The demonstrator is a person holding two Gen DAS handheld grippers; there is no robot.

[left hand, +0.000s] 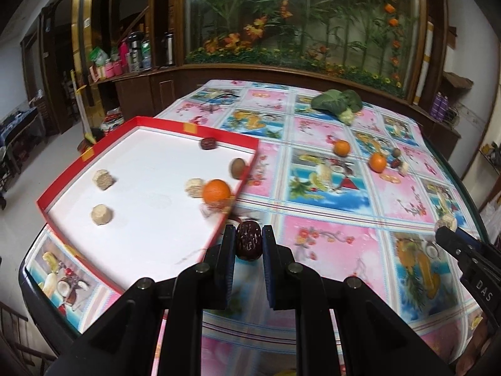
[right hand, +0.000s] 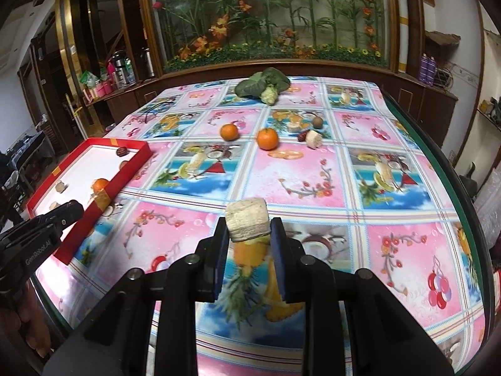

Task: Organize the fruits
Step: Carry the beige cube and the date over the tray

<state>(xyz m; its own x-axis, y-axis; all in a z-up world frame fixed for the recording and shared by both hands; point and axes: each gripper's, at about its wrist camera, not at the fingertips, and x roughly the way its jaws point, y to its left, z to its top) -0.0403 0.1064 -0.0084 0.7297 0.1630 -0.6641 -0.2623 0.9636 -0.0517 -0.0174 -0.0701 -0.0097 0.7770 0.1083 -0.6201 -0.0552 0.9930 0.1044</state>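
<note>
Dates go in first: left gripper (left hand: 249, 240) clamps a date (left hand: 248, 241) just beside the tray (left hand: 219, 133); carry it over the rim, then release. Right gripper (right hand: 249, 230) pinches a corn chunk (right hand: 247, 222), well apart from the tray.

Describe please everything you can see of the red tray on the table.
The red tray is a shallow box with low red walls, a white floor and yellowish tape patches on its rim. It looks like cardboard. It lies flat near the table's left edge on the flowered tablecloth. Inside lie three pale corn pieces, an orange, a dark red date and a brown kiwi-like fruit by the right wall. No gripper touches it.
</note>
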